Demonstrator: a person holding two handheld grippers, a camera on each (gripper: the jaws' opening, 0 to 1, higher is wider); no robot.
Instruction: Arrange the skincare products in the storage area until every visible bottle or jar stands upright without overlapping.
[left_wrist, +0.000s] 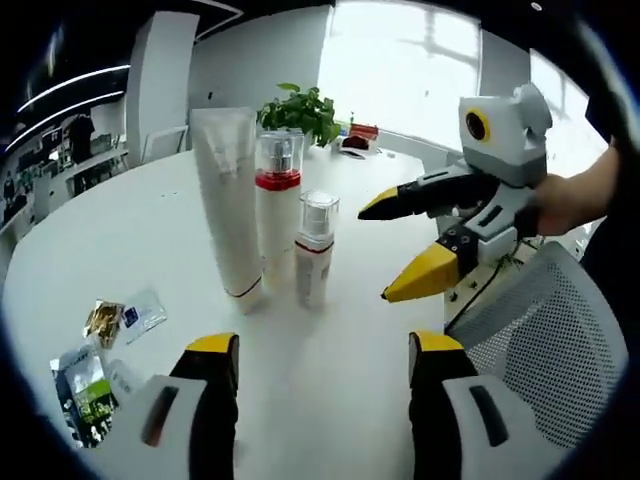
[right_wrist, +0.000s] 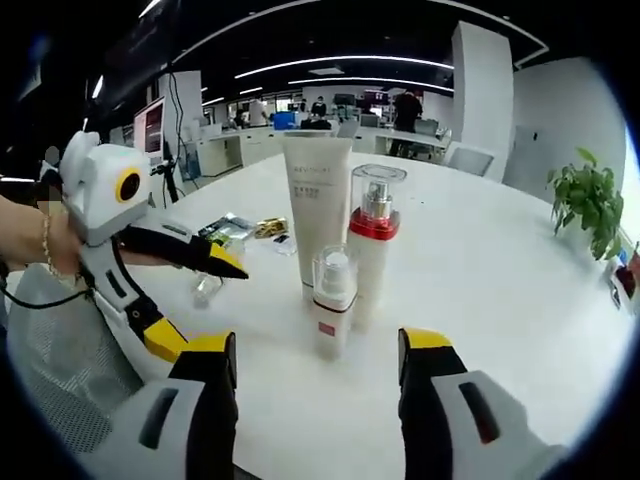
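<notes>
Both views are bright and mostly sharp; in the left gripper view daylight floods through the window (left_wrist: 400, 70), which is blown out to white, and puts a soft sheen on the table (left_wrist: 340, 370). In the right gripper view ceiling strips (right_wrist: 340, 65) glow against a dim office; shadows under the bottles (right_wrist: 345, 250) are faint; fisheye bending curves the edges, and near jaws look slightly soft.

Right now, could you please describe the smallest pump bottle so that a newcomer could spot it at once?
On the round white table, three skincare containers stand upright in a tight cluster. The small clear-capped pump bottle with a red band stands at the front, beside the taller clear-capped pump bottle with a red collar and the tall white squeeze tube. It is the shortest of the three.
</notes>
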